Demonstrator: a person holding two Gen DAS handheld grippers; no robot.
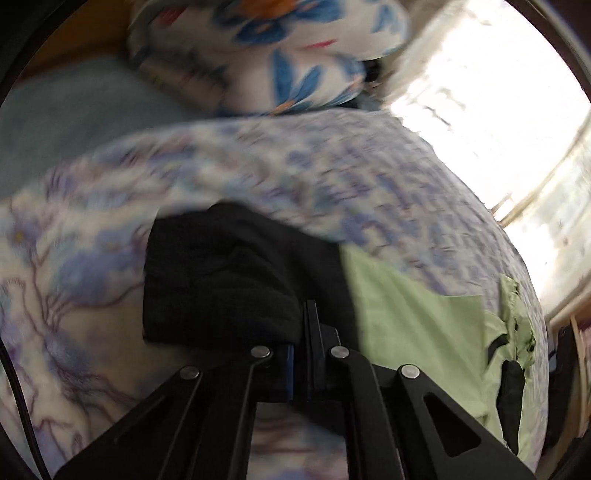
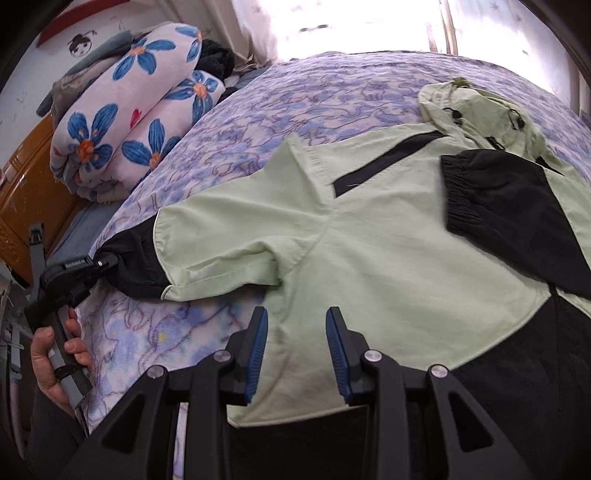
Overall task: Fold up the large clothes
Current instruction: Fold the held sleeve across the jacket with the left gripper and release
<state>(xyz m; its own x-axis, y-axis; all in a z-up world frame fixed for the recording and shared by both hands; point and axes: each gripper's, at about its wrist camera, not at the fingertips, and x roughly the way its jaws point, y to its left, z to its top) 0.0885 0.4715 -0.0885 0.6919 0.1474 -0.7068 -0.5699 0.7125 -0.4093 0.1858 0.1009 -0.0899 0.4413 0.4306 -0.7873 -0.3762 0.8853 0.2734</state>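
A light green hooded jacket [image 2: 388, 236] with black cuffs and a black hem lies flat on the bed. Its right sleeve is folded across the chest, black cuff [image 2: 491, 199] on top. Its left sleeve [image 2: 221, 236] stretches out to the left. My left gripper [image 1: 301, 325] is shut on that sleeve's black cuff [image 1: 221, 273]; it also shows in the right wrist view [image 2: 107, 262], held by a hand. My right gripper [image 2: 297, 328] is open and empty, just above the jacket's lower body. The left wrist view is blurred.
The bed is covered by a purple floral blanket [image 2: 303, 96]. A rolled quilt with blue flowers [image 2: 133, 122] lies at the far left by a wooden headboard [image 2: 26, 192]. A bright window [image 2: 351, 26] is behind the bed.
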